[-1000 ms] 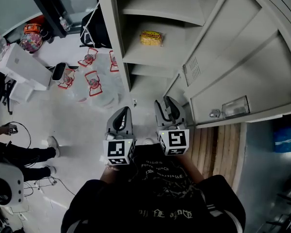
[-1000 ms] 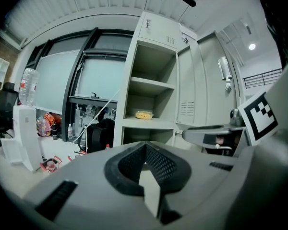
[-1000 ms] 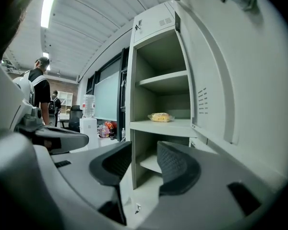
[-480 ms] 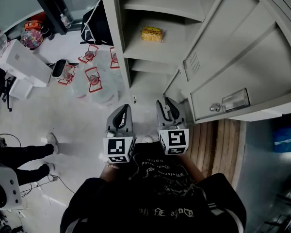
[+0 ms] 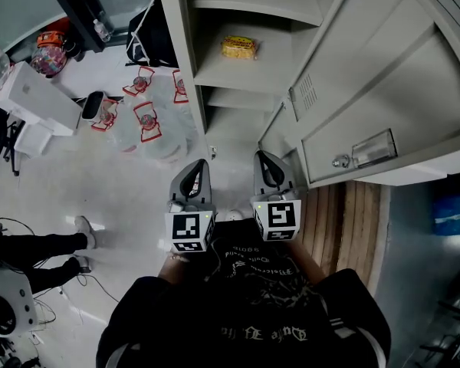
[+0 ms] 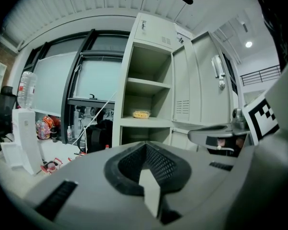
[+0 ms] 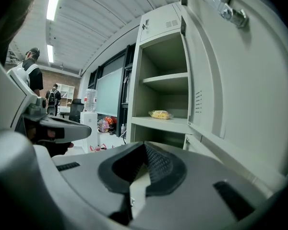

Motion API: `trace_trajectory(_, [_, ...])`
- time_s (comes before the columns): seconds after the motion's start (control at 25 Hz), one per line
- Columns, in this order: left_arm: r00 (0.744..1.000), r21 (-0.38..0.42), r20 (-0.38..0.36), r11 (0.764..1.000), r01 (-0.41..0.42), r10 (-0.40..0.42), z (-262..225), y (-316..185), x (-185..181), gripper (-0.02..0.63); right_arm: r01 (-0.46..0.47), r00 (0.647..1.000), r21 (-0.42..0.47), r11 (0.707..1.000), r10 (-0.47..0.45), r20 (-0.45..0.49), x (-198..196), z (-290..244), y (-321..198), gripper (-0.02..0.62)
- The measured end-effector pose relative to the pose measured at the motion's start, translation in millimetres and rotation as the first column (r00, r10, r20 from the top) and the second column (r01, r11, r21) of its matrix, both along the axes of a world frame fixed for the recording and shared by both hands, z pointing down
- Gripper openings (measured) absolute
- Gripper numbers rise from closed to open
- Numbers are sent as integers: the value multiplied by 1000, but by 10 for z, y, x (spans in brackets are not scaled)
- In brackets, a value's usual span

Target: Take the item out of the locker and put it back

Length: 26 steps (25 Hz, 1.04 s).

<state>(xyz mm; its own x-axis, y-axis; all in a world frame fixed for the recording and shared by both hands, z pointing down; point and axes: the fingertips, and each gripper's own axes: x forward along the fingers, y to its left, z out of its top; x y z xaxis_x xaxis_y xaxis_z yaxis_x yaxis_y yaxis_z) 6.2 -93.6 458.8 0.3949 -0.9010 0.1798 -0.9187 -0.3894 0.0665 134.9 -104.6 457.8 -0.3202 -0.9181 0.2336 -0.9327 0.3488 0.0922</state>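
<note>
A yellow packet (image 5: pixel 238 47) lies on the middle shelf (image 5: pixel 230 79) of the open grey locker; it also shows as the packet (image 6: pixel 141 114) and the packet (image 7: pixel 160 114) in the two gripper views. The locker door (image 5: pixel 368 90) stands swung open to the right. My left gripper (image 5: pixel 200 165) is shut and empty, well short of the locker. Beside it my right gripper (image 5: pixel 263 157) has just been closing its jaws and is now shut with nothing between them. Both point toward the shelves, the left gripper (image 6: pixel 145 145) and right gripper (image 7: pixel 144 145) level with the packet's shelf.
Water jugs with red handles (image 5: pixel 146 121) stand on the floor left of the locker, near a black bag (image 5: pixel 147 41) and a white box (image 5: pixel 34 102). Another person's legs (image 5: pixel 42 245) are at the far left. Wooden boards (image 5: pixel 345 221) lie under the open door.
The right gripper's jaws, spread open in the earlier frames, have come together. Both grippers have stayed about where they were.
</note>
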Motion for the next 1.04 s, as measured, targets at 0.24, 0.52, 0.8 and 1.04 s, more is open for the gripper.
trace_trajectory(0.24, [1000,3,-2,1000,-4,4,-3,10,32,6,12,1000,1,1000,-12,-11,-21,-22,28,5])
trace_trajectory(0.52, [1000,4,1,1000,-13,13,-1,8,64,6,13,1000,10,1000,-13,-8,-20,-34,41,3])
trace_trajectory(0.8, [1000,7,-1,1000,-15,15,-13,14,56,6,15,1000,12,1000,-15,-8,-56,-49,67,3])
trace_trajectory(1.04, [1000,9,-1,1000,-10,10,-37,53,12,6,6,1000,12,1000,-6,-19,-49,-31,101,3])
